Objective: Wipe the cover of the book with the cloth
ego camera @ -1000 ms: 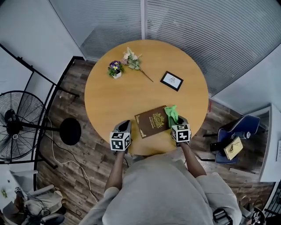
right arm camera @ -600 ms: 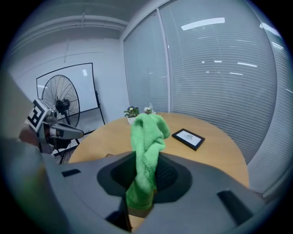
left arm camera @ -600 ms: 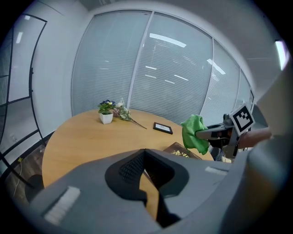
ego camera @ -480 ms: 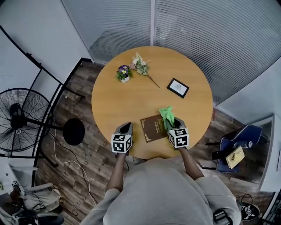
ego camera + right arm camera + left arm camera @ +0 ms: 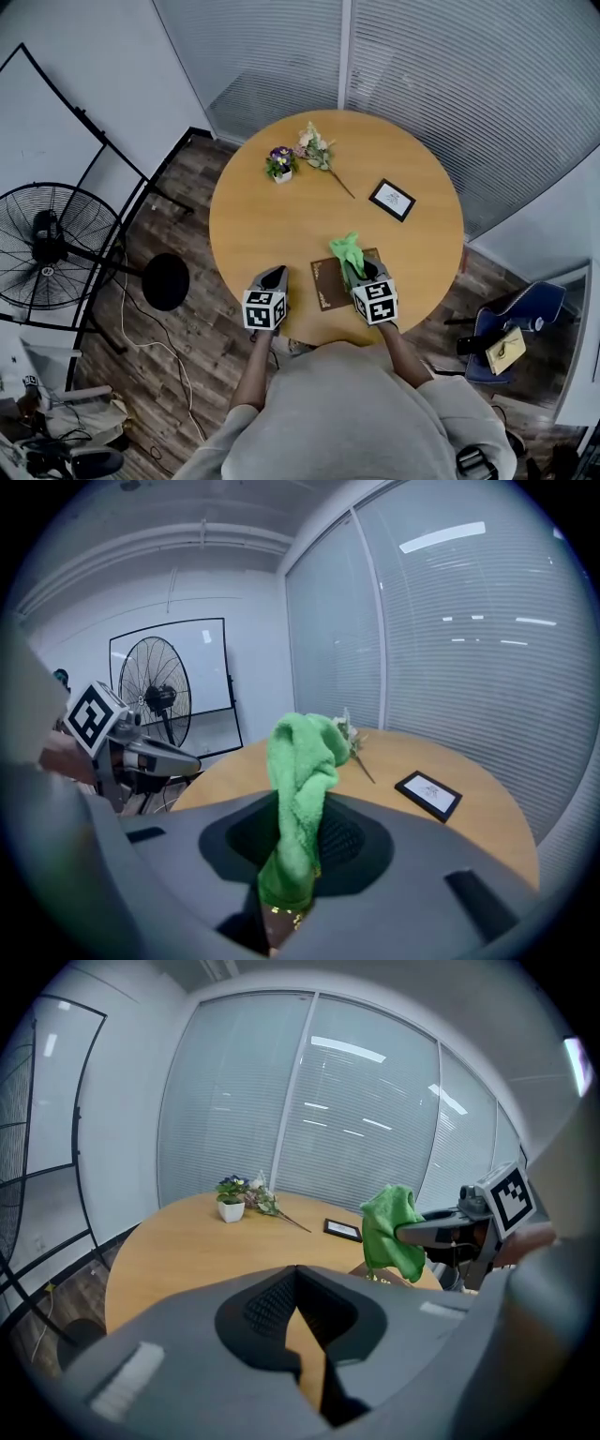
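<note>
A brown book (image 5: pixel 328 280) with gold print lies near the table's front edge. Over its middle is my right gripper (image 5: pixel 360 272), shut on a green cloth (image 5: pixel 348 250) that bunches out past the fingertips. In the right gripper view the cloth (image 5: pixel 300 780) fills the gap between the jaws. The left gripper view shows the cloth (image 5: pixel 391 1230) hanging from the right gripper (image 5: pixel 441 1231), just above the book (image 5: pixel 373 1275). To the left of the book my left gripper (image 5: pixel 272 278) is shut and holds nothing, with its jaws (image 5: pixel 297 1275) meeting at the tip.
On the round wooden table (image 5: pixel 272 216) stand a small potted flower (image 5: pixel 280 162), a dried flower sprig (image 5: pixel 320 153) and a black picture frame (image 5: pixel 392 200). A standing fan (image 5: pixel 47 246) is at the left and a blue chair (image 5: pixel 514 317) at the right. Glass walls with blinds close the back.
My right gripper has carried the cloth from the book's right end leftward over its middle. The left gripper has stayed beside the book. The head view has shifted.
</note>
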{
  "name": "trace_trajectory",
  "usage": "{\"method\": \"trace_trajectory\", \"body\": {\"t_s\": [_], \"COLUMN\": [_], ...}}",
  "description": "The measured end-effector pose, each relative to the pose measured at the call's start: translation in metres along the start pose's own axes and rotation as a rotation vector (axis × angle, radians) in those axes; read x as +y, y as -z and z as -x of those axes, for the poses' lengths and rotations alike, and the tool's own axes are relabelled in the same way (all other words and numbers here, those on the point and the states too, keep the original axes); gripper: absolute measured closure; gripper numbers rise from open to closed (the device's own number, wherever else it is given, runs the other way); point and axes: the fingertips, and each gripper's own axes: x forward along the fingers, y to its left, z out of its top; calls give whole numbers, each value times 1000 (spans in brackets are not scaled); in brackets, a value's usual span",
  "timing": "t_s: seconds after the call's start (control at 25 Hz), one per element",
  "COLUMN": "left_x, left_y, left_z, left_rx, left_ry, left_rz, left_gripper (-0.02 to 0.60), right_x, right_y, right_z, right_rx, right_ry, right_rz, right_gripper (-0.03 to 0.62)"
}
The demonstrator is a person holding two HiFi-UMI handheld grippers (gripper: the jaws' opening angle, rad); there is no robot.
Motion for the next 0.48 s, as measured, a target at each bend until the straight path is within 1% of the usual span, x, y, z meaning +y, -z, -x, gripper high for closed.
{"method": "trace_trajectory", "body": {"t_s": [0.16, 0.48], "left_x": [2, 0], "left_y": [0, 2], "left_z": [1, 3], "left_rx": [-1, 0], "left_ry": [-2, -1], "left_rz": [1, 7], "left_gripper": [572, 572], "right_x": [8, 11], "right_y": [-2, 0], "right_z": [-4, -2], "right_rx": [3, 9], "right_ry": [-13, -12], "right_rz": [13, 10], "right_gripper": [496, 496]}}
